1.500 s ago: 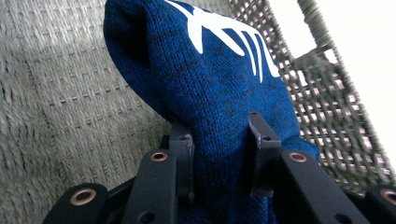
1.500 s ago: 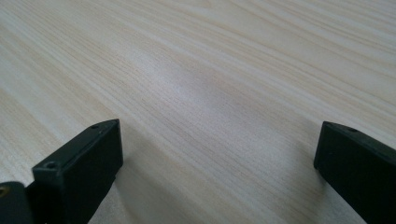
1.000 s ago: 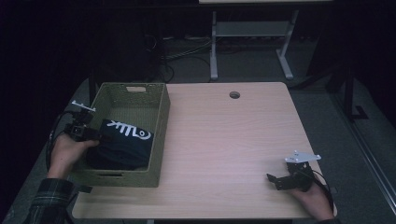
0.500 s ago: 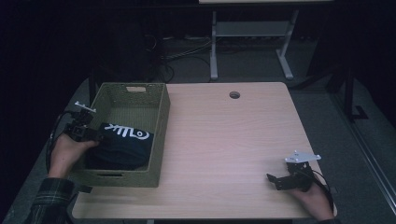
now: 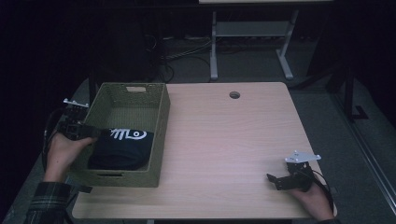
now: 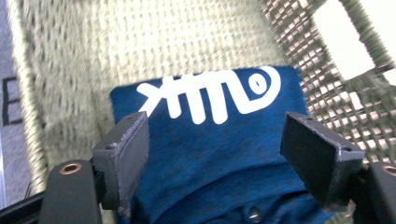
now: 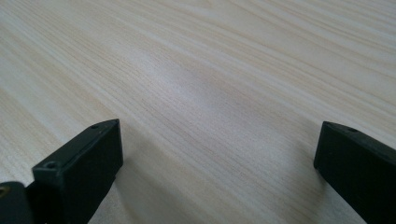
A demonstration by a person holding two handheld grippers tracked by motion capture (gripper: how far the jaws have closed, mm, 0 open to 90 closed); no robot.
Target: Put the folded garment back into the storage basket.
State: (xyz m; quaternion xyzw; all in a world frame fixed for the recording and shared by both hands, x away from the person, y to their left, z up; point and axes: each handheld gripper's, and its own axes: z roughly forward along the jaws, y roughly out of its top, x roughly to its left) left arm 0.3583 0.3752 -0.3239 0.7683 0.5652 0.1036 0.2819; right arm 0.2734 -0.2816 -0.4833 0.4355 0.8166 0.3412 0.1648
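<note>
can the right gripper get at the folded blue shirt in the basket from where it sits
Probably not without a long move. The right gripper rests at the table's near right corner, jaws open over bare wood, while the folded blue shirt lies in the basket at the far left, behind its tall wall. The tabletop between them is free.

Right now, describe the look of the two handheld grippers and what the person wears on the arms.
The left gripper has two blocky matte-black jaws with copper-coloured rivets at their bases. The right gripper has the same black rectangular jaws. In the high view each gripper carries a grey three-cornered plate on top and trails a dark cable. A plaid sleeve covers the left forearm.
</note>
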